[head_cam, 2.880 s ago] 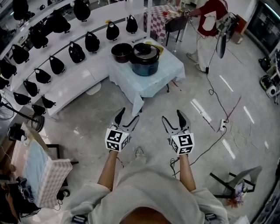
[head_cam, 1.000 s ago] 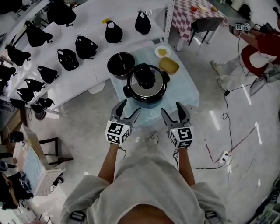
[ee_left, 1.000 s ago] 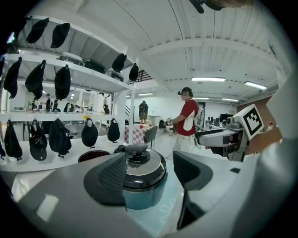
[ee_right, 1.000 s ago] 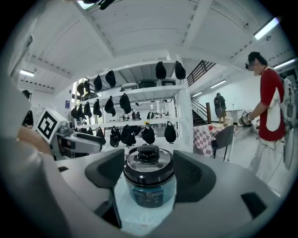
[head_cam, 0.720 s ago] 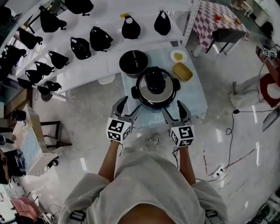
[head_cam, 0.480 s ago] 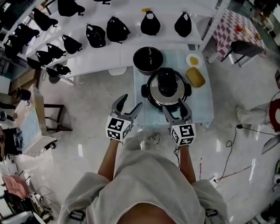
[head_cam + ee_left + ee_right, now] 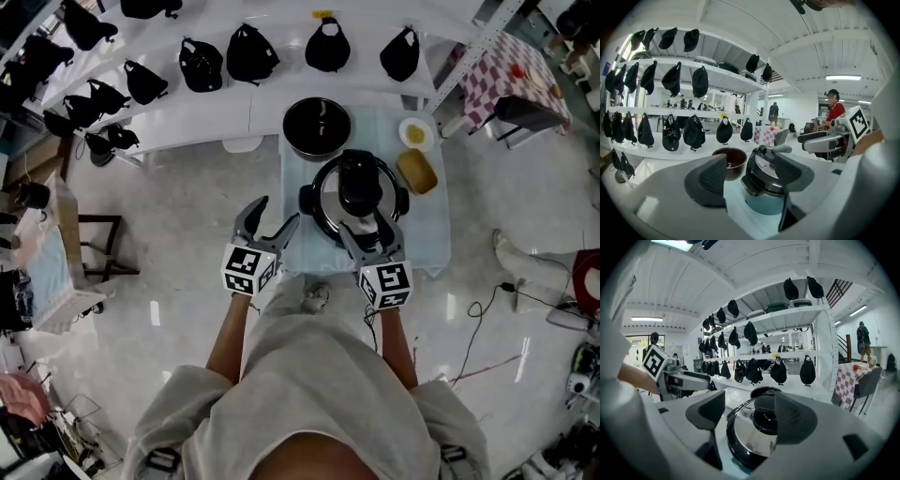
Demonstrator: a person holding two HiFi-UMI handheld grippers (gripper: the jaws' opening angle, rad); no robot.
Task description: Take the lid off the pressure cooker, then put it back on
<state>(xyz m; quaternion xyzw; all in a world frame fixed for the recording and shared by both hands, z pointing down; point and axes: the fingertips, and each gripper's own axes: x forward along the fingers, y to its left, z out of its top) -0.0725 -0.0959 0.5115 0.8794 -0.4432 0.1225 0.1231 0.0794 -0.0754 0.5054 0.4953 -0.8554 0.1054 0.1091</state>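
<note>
**Claws open, lid on the cooker**

My left claw is spread wide and holds nothing. It hangs over the floor just off the left edge of the desk. My right claw is just as wide open and empty, poised above the near side of the cooker. In the right gripper view the shiny lid lies ahead of the pads, not between them. The lid sits closed on the cooker, its black knob on top, and the cooker stands in the middle of the pale-clothed desk. Behind it on the desk is a dark bowl. A small plate and a yellow dish sit at the cooker's right. Black caps line the white shelf beyond the desk.
</note>
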